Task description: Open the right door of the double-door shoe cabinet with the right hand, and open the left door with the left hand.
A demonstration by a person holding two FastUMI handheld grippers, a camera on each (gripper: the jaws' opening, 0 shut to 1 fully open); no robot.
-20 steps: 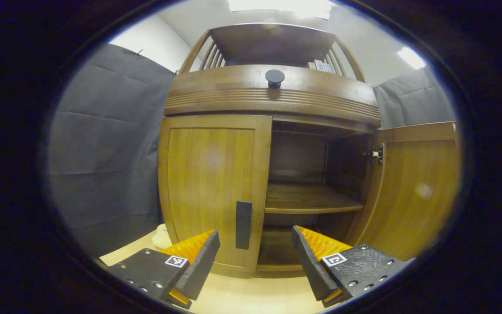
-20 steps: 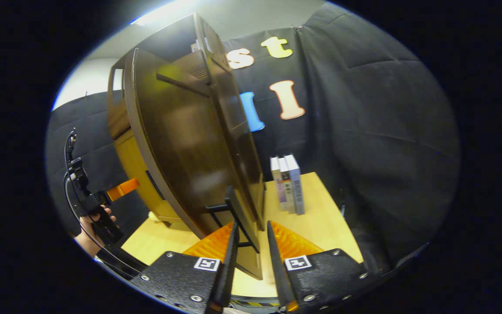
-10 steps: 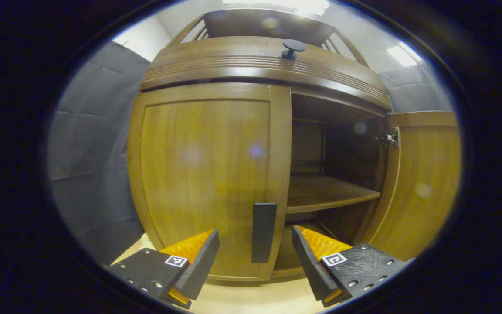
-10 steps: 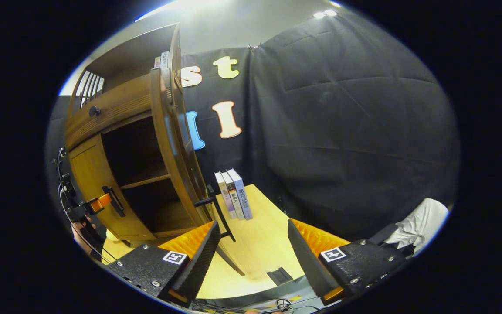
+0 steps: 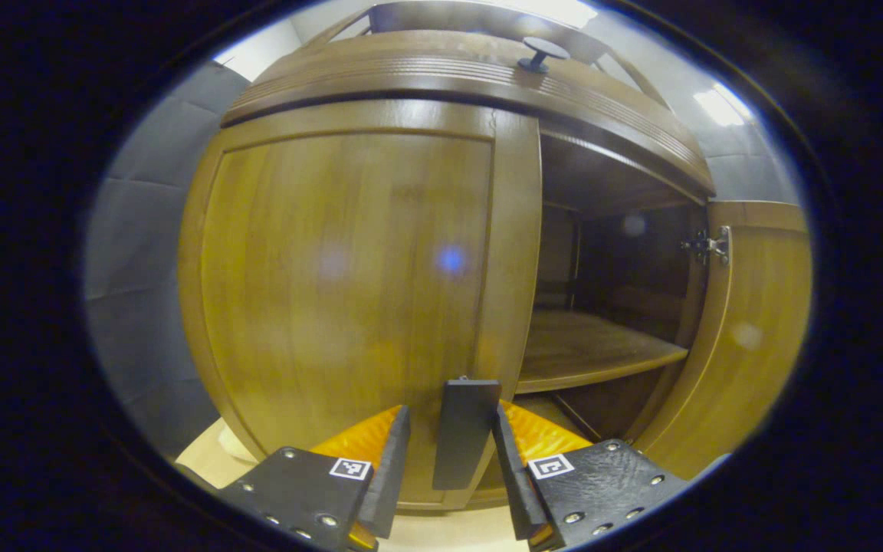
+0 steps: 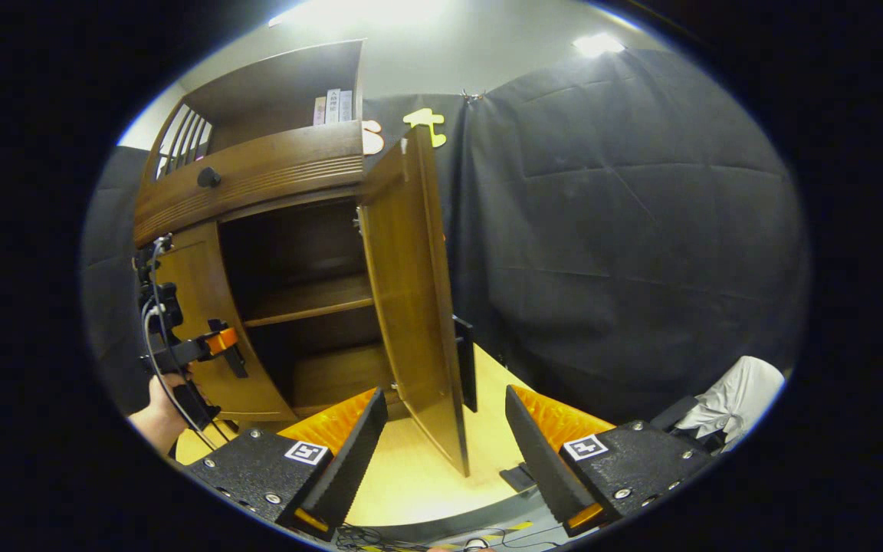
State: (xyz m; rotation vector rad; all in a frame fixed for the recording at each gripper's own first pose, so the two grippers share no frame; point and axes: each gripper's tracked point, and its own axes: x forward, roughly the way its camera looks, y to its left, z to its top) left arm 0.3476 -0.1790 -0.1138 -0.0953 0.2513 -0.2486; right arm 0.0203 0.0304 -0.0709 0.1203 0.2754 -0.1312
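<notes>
Your left gripper (image 5: pixel 451 474) brackets the flat dark bar handle (image 5: pixel 463 433) of the closed, smooth-grained left door (image 5: pixel 349 284); whether it's pinched, you cannot tell. Your right gripper (image 6: pixel 445 452) gapes, holding nothing, before the swung-out right door (image 6: pixel 411 307). The wooden shoe cabinet (image 6: pixel 257 180) stands on a pale tabletop (image 6: pixel 411 475) against black cloth (image 6: pixel 610 230).

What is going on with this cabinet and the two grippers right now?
A person is opening a wooden shoe cabinet with a gripper in each hand. The right door already stands swung out, and the right gripper sits open just in front of it, holding nothing. The left door is shut. The left gripper has its fingers on either side of the dark handle, close to it; whether they press on it yet is unclear.
</notes>
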